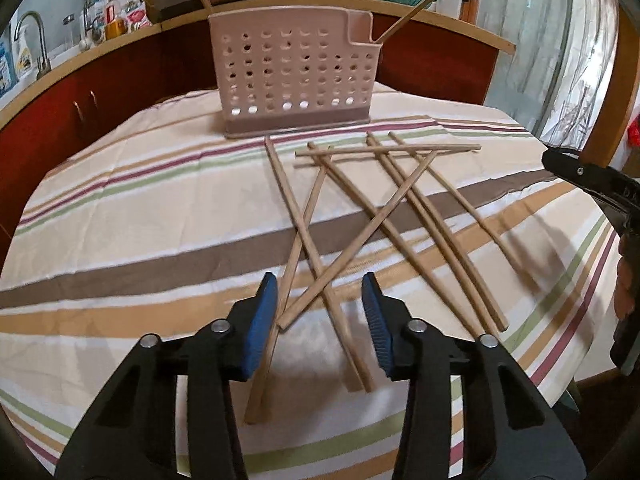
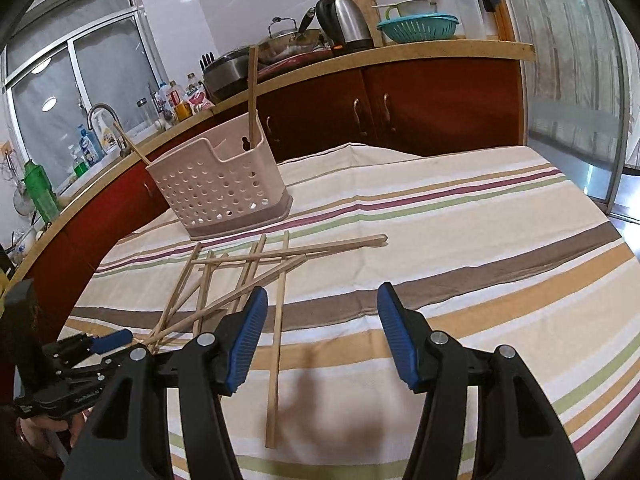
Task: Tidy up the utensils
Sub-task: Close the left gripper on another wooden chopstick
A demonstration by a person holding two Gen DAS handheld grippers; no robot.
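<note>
Both the left gripper (image 1: 319,300) and right gripper (image 2: 322,312) are hovering, jaws spread, near crossed chopsticks (image 1: 384,216) before the far holder (image 1: 294,76).

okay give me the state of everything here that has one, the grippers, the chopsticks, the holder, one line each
Left gripper: open, empty, over the pile.
Right gripper: open, empty.
Pink perforated plastic utensil holder: upright, two chopsticks inside.
Loose wooden chopsticks: lying crisscrossed on the striped tablecloth.
</note>
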